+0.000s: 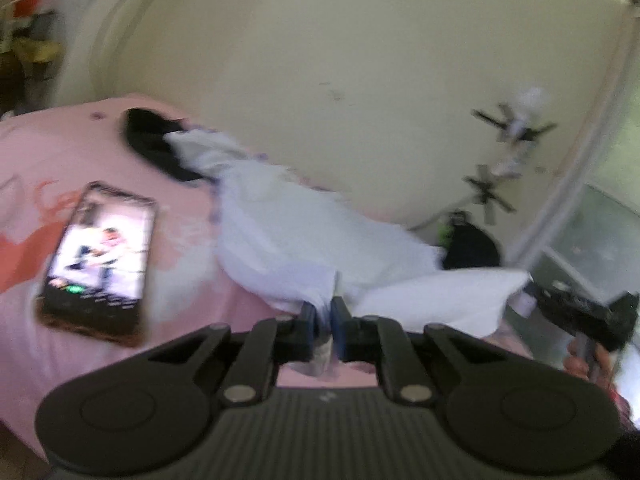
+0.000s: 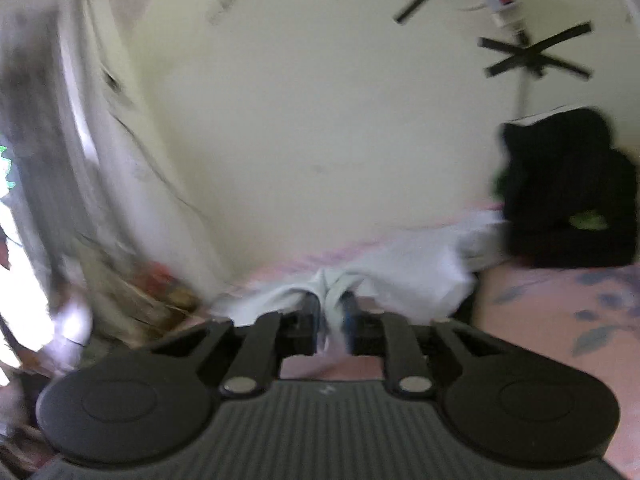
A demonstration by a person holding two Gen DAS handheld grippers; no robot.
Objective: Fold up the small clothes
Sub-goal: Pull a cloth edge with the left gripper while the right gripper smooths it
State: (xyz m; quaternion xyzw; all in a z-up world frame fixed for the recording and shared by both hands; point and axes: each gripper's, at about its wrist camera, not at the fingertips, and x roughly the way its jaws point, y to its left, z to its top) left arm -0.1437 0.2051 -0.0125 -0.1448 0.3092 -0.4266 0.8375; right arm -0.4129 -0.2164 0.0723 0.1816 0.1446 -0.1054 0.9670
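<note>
The bed point(image 1: 80, 152) carried everything, spread with a pink sheet point(image 1: 188, 240) printed with red-orange shapes on one side and, in the right wrist view, bluish leaves point(image 2: 592, 312); a phone point(image 1: 98, 260) lay flat on the sheet with its screen lit, just beside the white cloth point(image 1: 280, 236); that cloth sprawled rumpled across the sheet along the wall side, its far end touching a dark garment point(image 1: 156, 144) near the bed's far edge; a black bundle point(image 2: 568, 192) with a bit of bright green on it sat on the sheet against the wall, touching the white cloth's other end; the pictures were blurred, so finer detail was lost.
</note>
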